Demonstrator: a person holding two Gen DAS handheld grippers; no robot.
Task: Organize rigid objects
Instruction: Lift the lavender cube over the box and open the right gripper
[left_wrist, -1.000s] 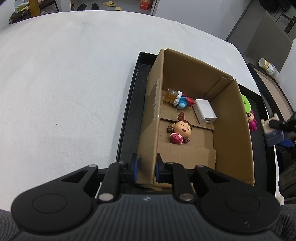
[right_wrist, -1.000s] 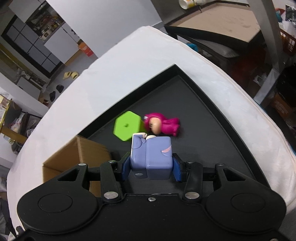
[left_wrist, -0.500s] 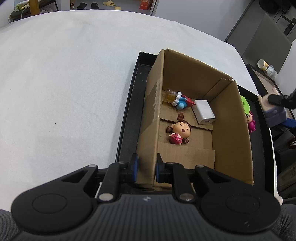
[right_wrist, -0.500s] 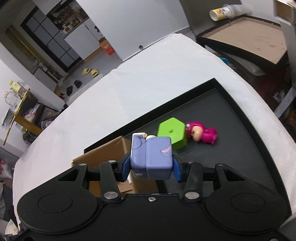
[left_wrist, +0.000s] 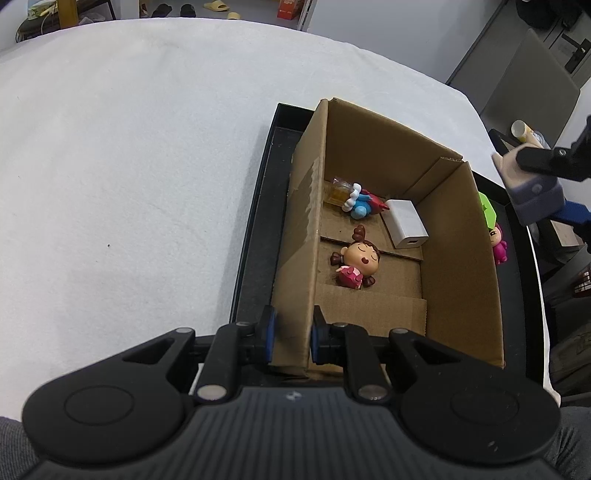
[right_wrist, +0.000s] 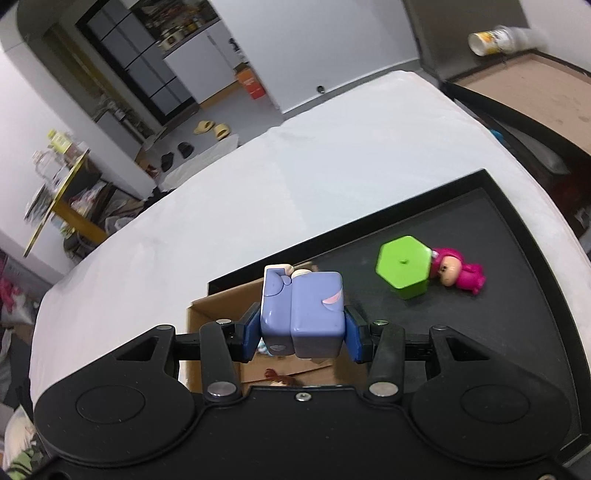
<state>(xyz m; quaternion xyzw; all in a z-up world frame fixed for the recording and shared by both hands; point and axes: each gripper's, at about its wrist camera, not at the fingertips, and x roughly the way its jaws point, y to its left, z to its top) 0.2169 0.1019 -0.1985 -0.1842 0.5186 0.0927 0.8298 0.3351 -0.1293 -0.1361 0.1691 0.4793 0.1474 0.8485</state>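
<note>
Here, through the left wrist view, my left gripper (left_wrist: 290, 334) has its jaws clamped on the near wall of the cardboard box (left_wrist: 461, 258) standing in the black tray (left_wrist: 255, 229), while the right wrist view shows my right gripper (right_wrist: 301, 334) gripping the purple block figure (right_wrist: 301, 314) above the box's corner.

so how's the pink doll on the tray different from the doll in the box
The pink doll lies on the black tray outside the cardboard box; the antler doll lies inside the box. The pink doll wears a magenta hood and suit; the antler doll has brown hair with antlers and a red dress. The pink doll touches the green block; the antler doll lies apart from the other things. Both are small figures lying down.
</note>
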